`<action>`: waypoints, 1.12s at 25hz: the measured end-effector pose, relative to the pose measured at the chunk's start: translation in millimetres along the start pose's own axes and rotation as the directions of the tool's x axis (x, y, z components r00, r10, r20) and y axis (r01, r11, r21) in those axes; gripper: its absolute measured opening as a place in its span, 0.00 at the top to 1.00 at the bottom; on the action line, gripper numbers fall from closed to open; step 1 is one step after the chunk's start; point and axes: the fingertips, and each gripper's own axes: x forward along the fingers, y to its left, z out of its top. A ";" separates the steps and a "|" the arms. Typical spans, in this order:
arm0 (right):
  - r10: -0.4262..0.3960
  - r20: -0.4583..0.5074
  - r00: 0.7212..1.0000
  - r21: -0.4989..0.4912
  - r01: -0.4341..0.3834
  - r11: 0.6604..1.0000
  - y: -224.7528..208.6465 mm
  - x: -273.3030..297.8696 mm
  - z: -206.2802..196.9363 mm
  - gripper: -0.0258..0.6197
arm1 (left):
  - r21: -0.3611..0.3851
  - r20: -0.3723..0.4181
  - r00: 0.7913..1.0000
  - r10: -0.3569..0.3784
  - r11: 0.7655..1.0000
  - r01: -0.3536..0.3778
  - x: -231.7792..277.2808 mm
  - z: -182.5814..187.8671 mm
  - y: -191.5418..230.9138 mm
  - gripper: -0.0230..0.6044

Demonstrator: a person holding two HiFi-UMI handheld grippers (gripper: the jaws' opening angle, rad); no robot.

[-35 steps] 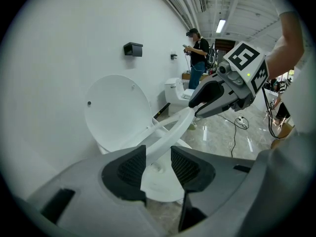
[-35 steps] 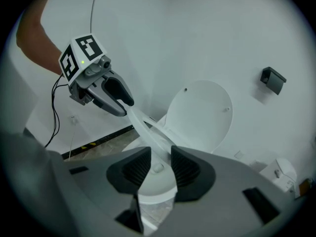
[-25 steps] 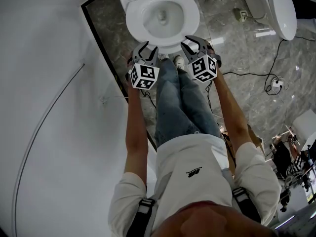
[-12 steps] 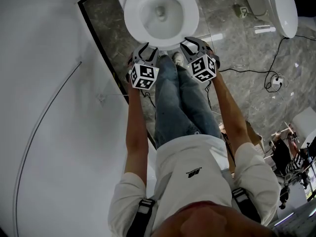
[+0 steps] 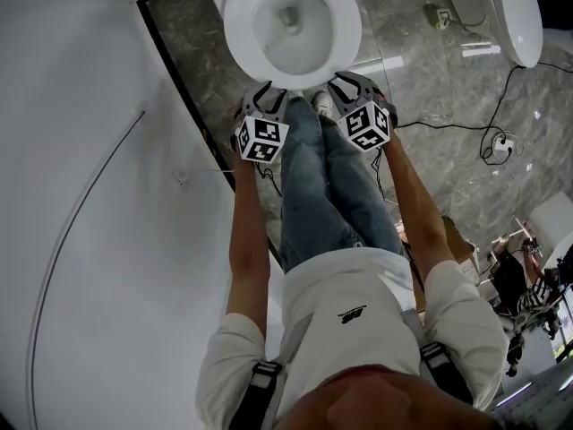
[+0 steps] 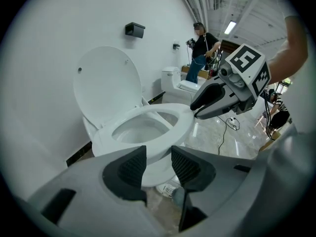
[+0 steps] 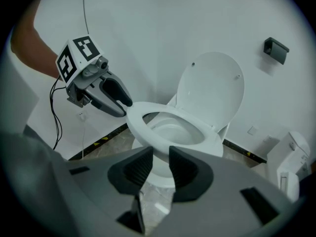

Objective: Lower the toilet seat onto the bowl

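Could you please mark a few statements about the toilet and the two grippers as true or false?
1. The white plastic toilet seat lies flat on the white ceramic bowl. True.
2. The round white lid is shut over the seat. False: it stands raised behind the bowl.
3. The right gripper clamps the seat's front rim. False: its jaws are closing with nothing between them, short of the rim.
4. The left gripper has its jaws apart and empty. True.
5. A second white toilet stands further along the grey marble floor. True.
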 end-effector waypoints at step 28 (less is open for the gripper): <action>0.074 -0.123 0.990 0.062 -0.067 0.996 26.8 48.0 -69.0 0.82 | -0.095 -0.107 0.991 -0.084 0.993 0.073 51.0 -64.7 -21.3 0.71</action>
